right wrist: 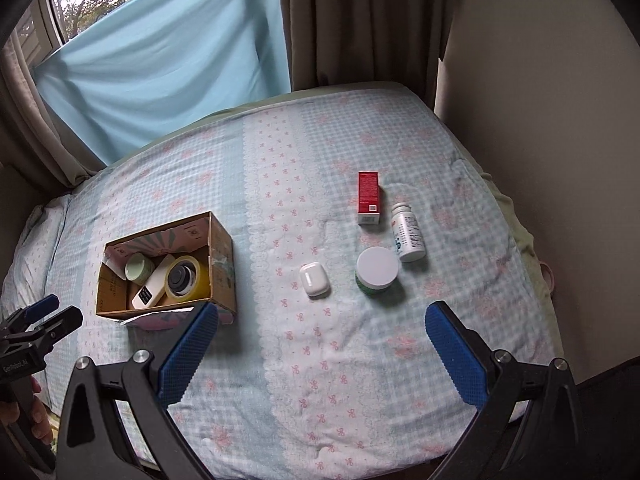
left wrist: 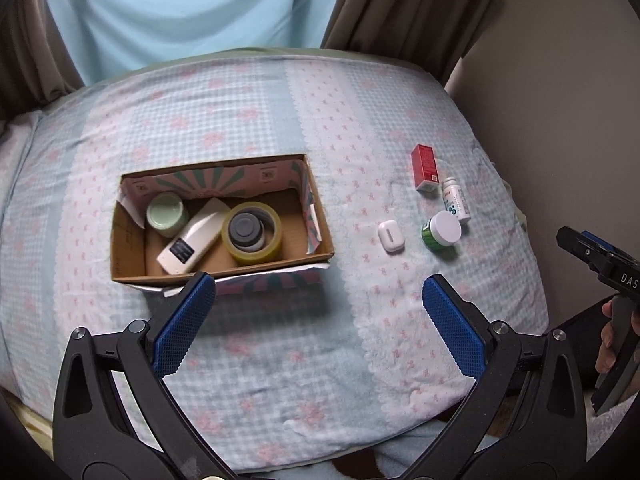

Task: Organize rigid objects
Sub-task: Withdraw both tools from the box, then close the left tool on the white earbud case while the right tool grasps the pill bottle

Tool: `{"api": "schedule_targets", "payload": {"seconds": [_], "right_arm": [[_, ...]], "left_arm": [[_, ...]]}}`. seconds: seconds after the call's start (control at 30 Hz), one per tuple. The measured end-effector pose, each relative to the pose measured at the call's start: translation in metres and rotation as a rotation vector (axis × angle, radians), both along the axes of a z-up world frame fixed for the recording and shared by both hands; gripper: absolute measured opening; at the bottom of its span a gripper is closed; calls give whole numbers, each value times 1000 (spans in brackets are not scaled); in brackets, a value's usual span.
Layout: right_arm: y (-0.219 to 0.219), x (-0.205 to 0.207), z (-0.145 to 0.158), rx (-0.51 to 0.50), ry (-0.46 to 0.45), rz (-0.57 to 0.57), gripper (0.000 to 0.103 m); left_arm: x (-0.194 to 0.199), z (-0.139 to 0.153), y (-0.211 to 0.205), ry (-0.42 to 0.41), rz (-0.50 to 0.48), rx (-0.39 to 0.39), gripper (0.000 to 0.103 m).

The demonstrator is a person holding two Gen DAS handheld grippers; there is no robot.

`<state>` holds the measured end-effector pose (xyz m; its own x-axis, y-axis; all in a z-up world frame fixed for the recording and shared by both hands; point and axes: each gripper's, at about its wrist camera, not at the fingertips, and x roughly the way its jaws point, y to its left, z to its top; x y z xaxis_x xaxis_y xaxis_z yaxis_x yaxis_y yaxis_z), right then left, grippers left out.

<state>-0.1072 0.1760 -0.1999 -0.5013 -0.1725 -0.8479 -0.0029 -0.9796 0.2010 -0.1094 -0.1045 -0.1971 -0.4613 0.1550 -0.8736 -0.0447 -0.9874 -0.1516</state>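
An open cardboard box [left wrist: 316,216] [right wrist: 222,248] on the bed holds a pale green jar [left wrist: 166,214], a white device [left wrist: 192,240] and a yellow tape roll [left wrist: 252,232] with a grey disc inside it. To its right lie a white earbud case [left wrist: 391,237] [right wrist: 315,280], a green jar with a white lid [left wrist: 442,233] [right wrist: 377,270], a white bottle [left wrist: 456,199] [right wrist: 408,233] and a red carton [left wrist: 425,171] [right wrist: 369,198]. My left gripper [left wrist: 320,304] is open and empty, above the bed in front of the box. My right gripper [right wrist: 322,330] is open and empty, in front of the earbud case.
The bed [left wrist: 280,352] has a blue and pink checked cover. A wall [right wrist: 540,80] runs along its right side. Brown curtains [right wrist: 360,20] and a light blue cloth [right wrist: 160,64] hang behind it. The right gripper also shows at the right edge of the left wrist view [left wrist: 600,264].
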Motion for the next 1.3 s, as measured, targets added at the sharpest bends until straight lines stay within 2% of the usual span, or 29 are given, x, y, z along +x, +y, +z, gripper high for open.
{"api": "schedule_targets", "payload": {"seconds": [0.1,0.27,0.7,0.83,1.17,1.3], "right_arm": [[29,-8,-9,-12,-14,1,103],[67,-30,-29,-26,-44,32,103],[117,-137,-113,-69,-219,151,103],[122,-167,-144,-73,-282,174,103],[105,-222,-220,-51,-415,238,99],[98,-234,-249,-39,-473,251,99]], "left_arm": [[-9,-9,28,-28,8,-16,103],[-19,-26,68,-59,68,6,103],[-78,-113,135,-223,264,43,103],[-100,-143,152,-267,269,18,103],[-148,-231,170,-380,309,32,103],[-160,-262,174,-424,317,29,97]]}}
